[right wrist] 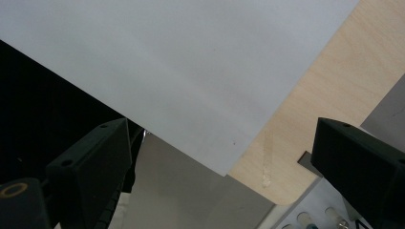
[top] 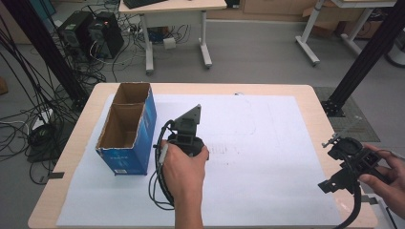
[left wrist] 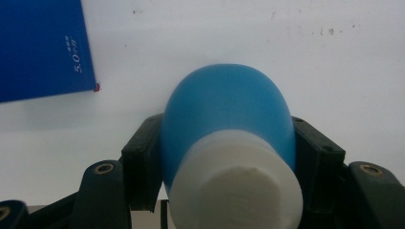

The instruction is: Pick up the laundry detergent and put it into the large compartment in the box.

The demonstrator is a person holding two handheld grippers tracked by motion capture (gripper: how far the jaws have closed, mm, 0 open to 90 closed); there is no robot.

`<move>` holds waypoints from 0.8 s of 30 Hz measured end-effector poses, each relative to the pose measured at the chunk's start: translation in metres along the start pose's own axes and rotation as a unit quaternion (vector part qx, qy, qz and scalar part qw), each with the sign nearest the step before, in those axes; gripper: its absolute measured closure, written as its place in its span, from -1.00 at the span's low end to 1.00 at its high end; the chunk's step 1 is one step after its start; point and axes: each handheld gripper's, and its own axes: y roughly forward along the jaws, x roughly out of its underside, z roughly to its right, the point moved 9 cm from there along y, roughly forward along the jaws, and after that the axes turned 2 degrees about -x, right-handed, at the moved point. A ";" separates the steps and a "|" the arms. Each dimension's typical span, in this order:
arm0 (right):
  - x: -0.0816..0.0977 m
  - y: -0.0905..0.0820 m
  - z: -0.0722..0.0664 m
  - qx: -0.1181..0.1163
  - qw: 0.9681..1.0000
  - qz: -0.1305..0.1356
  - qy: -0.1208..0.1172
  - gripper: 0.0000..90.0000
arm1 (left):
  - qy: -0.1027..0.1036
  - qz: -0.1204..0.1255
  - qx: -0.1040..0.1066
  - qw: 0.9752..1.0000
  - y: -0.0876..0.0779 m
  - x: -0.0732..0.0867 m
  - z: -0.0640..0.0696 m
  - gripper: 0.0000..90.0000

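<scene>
A blue bottle with a white cap lies on the white paper, cap end toward the camera in the left gripper view. My left gripper is shut on it, with a black pad pressed against each side of its body. In the high view the left gripper points down at the middle of the table under a hand, which hides the bottle. My right gripper hovers at the table's near right corner, held in the other hand. Its jaws stand wide apart, so it is open with nothing between them.
An open blue cardboard box with two compartments stands just left of the left gripper; its blue side is close by. A large white paper sheet covers the wooden table. The sheet's corner and the table's rounded corner lie below the right gripper.
</scene>
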 end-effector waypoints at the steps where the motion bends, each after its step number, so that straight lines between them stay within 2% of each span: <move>1: 0.000 0.000 0.001 0.000 1.000 0.000 0.000 -0.86 | 0.000 0.001 0.000 1.000 0.000 0.000 0.000 -0.16; 8: -0.001 0.001 0.002 0.000 1.000 -0.002 0.001 -0.86 | 0.010 0.001 0.000 1.000 -0.002 0.001 0.001 -0.15; 11: -0.002 0.001 0.005 -0.002 1.000 -0.002 0.003 -0.86 | 0.013 0.003 0.002 1.000 -0.009 0.000 0.001 -0.15; 12: -0.003 -0.001 0.006 -0.001 1.000 -0.003 0.006 -0.86 | 0.012 0.007 0.003 1.000 -0.017 0.000 0.000 -0.15; 13: -0.003 -0.001 0.006 -0.001 1.000 -0.003 0.006 -0.86 | 0.012 0.007 0.003 1.000 -0.017 0.000 0.000 -0.15; 18: -0.003 -0.005 0.011 -0.002 1.000 -0.003 0.010 -0.86 | 0.011 0.017 -0.002 1.000 -0.041 0.000 -0.003 -0.16; 23: -0.003 -0.012 0.013 -0.001 1.000 0.002 0.012 -0.86 | 0.010 0.028 -0.006 1.000 -0.071 -0.002 -0.006 -0.15; 24: -0.003 -0.014 0.012 0.000 1.000 0.002 0.013 -0.86 | 0.007 0.033 -0.005 0.999 -0.082 -0.003 -0.007 -0.15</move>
